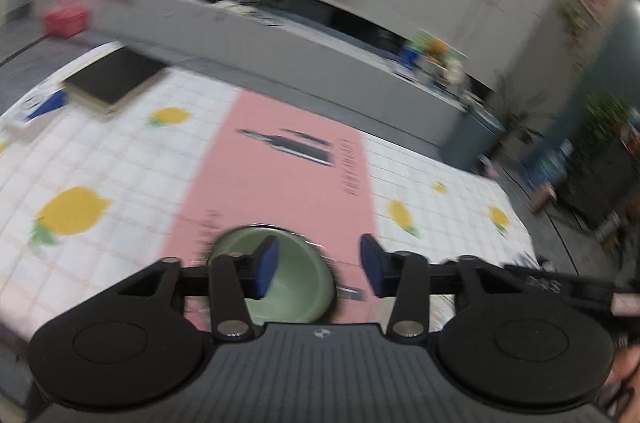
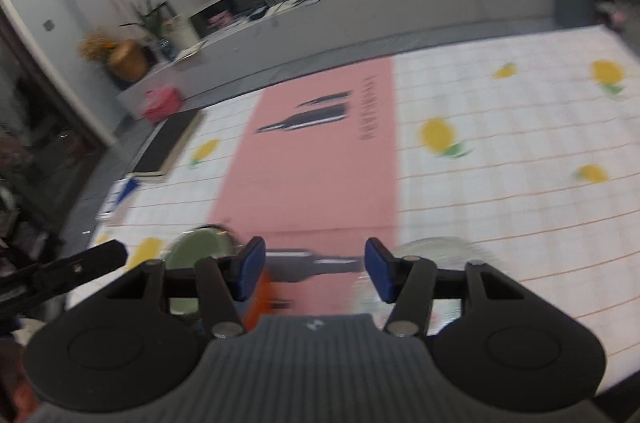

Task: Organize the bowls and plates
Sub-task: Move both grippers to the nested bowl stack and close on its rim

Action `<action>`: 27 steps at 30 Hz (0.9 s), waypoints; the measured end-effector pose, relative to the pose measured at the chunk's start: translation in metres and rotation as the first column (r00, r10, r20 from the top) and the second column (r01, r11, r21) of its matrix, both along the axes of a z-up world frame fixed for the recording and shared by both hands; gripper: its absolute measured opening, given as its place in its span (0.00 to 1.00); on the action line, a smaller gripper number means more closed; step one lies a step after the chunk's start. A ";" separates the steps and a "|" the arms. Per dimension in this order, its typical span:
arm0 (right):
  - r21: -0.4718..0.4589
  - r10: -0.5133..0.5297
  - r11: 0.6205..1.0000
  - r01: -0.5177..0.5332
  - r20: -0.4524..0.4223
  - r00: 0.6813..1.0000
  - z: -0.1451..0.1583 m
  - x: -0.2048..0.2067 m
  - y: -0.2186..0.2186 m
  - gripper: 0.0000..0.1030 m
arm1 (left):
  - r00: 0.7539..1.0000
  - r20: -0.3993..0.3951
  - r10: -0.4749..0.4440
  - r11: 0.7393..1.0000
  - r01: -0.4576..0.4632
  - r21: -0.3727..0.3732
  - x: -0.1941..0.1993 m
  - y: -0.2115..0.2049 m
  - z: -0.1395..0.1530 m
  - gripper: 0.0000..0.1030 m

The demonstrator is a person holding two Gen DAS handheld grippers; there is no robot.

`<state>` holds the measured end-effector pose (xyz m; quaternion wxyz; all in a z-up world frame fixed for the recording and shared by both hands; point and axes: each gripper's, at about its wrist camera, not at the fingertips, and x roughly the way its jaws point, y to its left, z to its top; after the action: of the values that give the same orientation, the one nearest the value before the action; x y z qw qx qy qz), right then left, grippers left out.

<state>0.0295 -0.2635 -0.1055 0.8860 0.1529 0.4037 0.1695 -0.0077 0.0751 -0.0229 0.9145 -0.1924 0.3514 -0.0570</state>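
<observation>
A green bowl [image 1: 296,275] sits on the pink mat [image 1: 288,183] near the table's front edge. My left gripper [image 1: 318,265] is open above it, its left finger over the bowl's inside, its right finger to the right of the bowl. In the right wrist view the green bowl [image 2: 200,249] shows at lower left, and a clear glass plate or bowl [image 2: 436,251] lies at lower right, partly hidden by the fingers. My right gripper [image 2: 316,271] is open and empty above the pink mat [image 2: 316,159], between the two. An orange thing [image 2: 260,299] shows under its left finger, blurred.
A black book [image 1: 114,79] lies at the table's far left, with a blue-and-white item [image 1: 42,105] beside it. The tablecloth [image 1: 100,163] is white check with lemons. Beyond the table stand a grey TV bench [image 1: 280,39] and a red box [image 1: 66,15]. The left gripper's tip [image 2: 80,265] shows in the right view.
</observation>
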 end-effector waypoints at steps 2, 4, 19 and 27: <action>0.015 0.032 0.999 -0.031 -0.019 0.999 -0.001 0.005 0.018 0.63 | 0.998 -0.026 0.050 0.998 -0.051 -0.033 0.000 0.020 -0.006 0.64; 0.019 0.055 0.998 -0.055 -0.045 0.997 -0.005 0.010 0.035 0.69 | 0.995 -0.059 0.075 0.995 -0.078 -0.059 0.002 0.035 -0.014 0.65; 0.110 0.030 0.994 0.012 -0.375 0.926 -0.078 0.051 0.088 0.68 | 0.954 -0.276 0.114 0.923 -0.204 -0.325 0.031 0.081 -0.097 0.66; 0.153 0.044 0.988 0.027 -0.440 0.897 -0.097 0.061 0.091 0.63 | 0.947 -0.311 0.074 0.932 -0.177 -0.315 0.043 0.071 -0.115 0.66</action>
<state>0.0908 -0.1723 -0.2028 0.7559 0.2540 0.5803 0.1652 0.0349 0.1459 -0.1381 0.8069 -0.3755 0.4552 -0.0281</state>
